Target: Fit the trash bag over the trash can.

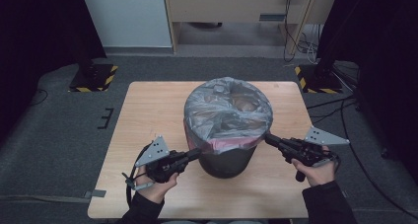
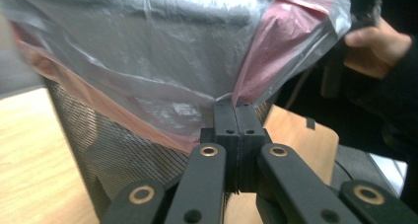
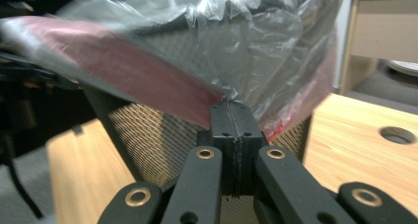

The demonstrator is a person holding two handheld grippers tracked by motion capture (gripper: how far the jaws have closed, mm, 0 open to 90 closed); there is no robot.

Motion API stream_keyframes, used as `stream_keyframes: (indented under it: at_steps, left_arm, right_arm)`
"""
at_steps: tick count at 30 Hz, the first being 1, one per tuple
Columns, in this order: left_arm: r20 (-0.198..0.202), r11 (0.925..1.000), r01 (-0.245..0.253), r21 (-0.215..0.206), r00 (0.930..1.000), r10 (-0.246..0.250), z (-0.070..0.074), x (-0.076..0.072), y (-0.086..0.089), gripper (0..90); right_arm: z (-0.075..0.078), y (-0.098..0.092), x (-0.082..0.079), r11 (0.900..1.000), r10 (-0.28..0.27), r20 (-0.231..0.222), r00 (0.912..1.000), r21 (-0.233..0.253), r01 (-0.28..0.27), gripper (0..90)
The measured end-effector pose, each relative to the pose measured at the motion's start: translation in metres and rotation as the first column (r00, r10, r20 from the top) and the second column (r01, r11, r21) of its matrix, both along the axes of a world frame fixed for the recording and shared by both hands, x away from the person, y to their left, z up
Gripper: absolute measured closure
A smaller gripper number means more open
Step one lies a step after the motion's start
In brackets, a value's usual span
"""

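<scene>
A dark mesh bin stands in the middle of the wooden table, lined with a grey plastic bag that has a red hem. My left gripper is at the bin's near left side, shut on the bag's hem. At the bin's right side my right gripper is shut on the bag's edge. The bag drapes over the mesh wall, and its red hem lifts off the mesh.
Bare table lies all around the bin, with a round hole near one corner. Beyond the table are a white panel, a wooden desk and cables on the floor. Dark stands with striped bases flank the far side.
</scene>
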State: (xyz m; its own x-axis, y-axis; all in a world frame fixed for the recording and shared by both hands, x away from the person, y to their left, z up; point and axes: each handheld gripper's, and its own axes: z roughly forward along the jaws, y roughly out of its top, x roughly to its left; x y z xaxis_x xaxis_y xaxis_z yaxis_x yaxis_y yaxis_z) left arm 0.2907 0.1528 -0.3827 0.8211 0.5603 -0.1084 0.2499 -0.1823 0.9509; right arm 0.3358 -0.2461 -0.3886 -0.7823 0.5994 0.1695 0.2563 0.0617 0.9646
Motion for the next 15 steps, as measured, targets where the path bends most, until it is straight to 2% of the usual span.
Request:
stream_keyframes:
  at_steps: [1, 3, 5, 7, 8, 10, 12, 14, 15]
  left_arm:
    - [-0.001, 0.9998, 0.001, 0.017, 1.0000, -0.001, -0.001, -0.001, -0.002, 90.0]
    - [-0.012, 0.9997, -0.012, 0.021, 0.9998, 0.012, -0.004, 0.001, -0.002, 90.0]
    - [-0.042, 0.9995, -0.021, -0.025, 0.9989, 0.020, -0.009, 0.005, 0.003, 90.0]
    - [-0.054, 0.9958, -0.041, -0.082, 0.9979, 0.037, -0.011, 0.008, 0.007, 90.0]
    - [-0.068, 0.9916, -0.067, -0.111, 0.9959, 0.059, -0.012, 0.009, 0.010, 84.2]
    - [-0.066, 0.9815, -0.109, -0.157, 0.9928, 0.100, -0.011, 0.010, 0.017, 67.9]
    - [-0.055, 0.9740, -0.145, -0.174, 0.9889, 0.138, -0.009, 0.009, 0.024, 53.4]
    - [-0.034, 0.9679, -0.181, -0.174, 0.9834, 0.178, -0.008, 0.009, 0.030, 42.1]
    - [-0.027, 0.9647, -0.202, -0.169, 0.9793, 0.201, -0.008, 0.008, 0.034, 39.4]
  right_arm:
    - [-0.001, 0.001, 0.001, 0.999, -0.009, 0.002, 1.0000, -0.036, 0.009, 90.0]
    - [-0.004, 0.001, 0.002, 0.997, -0.029, 0.000, 0.9996, -0.070, 0.029, 90.0]
    - [-0.007, 0.000, 0.003, 0.995, -0.048, -0.005, 0.9988, -0.084, 0.048, 90.0]
    - [-0.008, 0.000, 0.004, 0.997, -0.062, -0.010, 0.9980, -0.052, 0.061, 88.8]
    - [-0.008, -0.001, 0.005, 0.997, -0.067, -0.007, 0.9977, -0.036, 0.067, 86.8]
    - [-0.008, -0.004, 0.006, 0.998, -0.061, 0.012, 0.9981, 0.001, 0.061, 73.2]
    - [-0.005, -0.007, 0.006, 0.997, -0.053, 0.012, 0.9985, 0.064, 0.052, 62.7]
    - [0.001, -0.012, 0.006, 0.989, -0.082, 0.033, 0.9961, 0.129, 0.078, 50.3]
    - [0.003, -0.014, 0.007, 0.986, -0.088, 0.038, 0.9954, 0.147, 0.081, 48.0]
